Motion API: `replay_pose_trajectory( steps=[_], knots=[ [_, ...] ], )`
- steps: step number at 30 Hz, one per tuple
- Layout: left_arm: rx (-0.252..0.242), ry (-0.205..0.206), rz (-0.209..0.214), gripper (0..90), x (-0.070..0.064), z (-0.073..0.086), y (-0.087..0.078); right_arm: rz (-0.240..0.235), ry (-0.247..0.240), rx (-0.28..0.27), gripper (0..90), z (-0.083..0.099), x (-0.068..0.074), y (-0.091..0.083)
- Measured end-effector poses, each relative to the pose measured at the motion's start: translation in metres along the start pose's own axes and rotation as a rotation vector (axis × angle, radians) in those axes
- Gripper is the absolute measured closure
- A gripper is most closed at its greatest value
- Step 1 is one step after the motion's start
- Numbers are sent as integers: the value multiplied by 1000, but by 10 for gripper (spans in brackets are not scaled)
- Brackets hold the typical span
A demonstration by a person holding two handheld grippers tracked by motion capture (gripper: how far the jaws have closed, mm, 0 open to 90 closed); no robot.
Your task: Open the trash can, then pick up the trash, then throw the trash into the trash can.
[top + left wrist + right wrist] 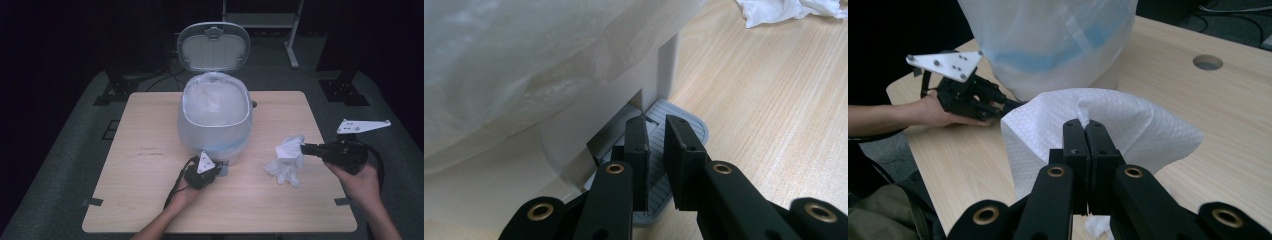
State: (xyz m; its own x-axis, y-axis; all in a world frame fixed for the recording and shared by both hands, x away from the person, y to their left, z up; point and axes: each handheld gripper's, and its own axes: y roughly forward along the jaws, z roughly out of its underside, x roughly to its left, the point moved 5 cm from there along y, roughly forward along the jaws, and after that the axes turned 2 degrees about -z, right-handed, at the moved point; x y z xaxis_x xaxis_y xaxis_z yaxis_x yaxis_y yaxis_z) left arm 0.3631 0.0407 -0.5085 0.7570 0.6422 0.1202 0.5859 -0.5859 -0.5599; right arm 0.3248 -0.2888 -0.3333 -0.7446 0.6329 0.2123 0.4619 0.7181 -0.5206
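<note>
A white pedal bin [215,120] lined with a clear plastic bag stands mid-table, its lid [214,47] raised. My left gripper [220,167] reaches its front base. In the left gripper view the left gripper [655,125] rests its tips on the grey ribbed pedal [663,106], jaws nearly together and holding nothing. To the right, my right gripper [303,148] is shut on a crumpled white paper towel [287,160], lifted partly off the table. The right gripper view shows the right gripper [1084,125] pinching the paper towel [1128,120], with the bin [1048,40] and left gripper [1008,105] beyond.
The wooden table [150,150] has bare room to the left and in front of the bin. A round cable hole [1207,62] sits behind the bin. Dark floor and metal stand legs [292,47] surround the table.
</note>
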Motion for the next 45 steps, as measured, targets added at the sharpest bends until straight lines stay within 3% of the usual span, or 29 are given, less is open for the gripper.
replay_pose_trajectory(
  steps=[26, 45],
  knots=[
    [2, -5, -3, 805, 0, 0, 0, -34, -36, -43, 887, -66, 10, -11],
    [2, -3, 4, 804, 0, 0, 0, -68, -103, -70, 887, -137, 34, -12]
  ],
)
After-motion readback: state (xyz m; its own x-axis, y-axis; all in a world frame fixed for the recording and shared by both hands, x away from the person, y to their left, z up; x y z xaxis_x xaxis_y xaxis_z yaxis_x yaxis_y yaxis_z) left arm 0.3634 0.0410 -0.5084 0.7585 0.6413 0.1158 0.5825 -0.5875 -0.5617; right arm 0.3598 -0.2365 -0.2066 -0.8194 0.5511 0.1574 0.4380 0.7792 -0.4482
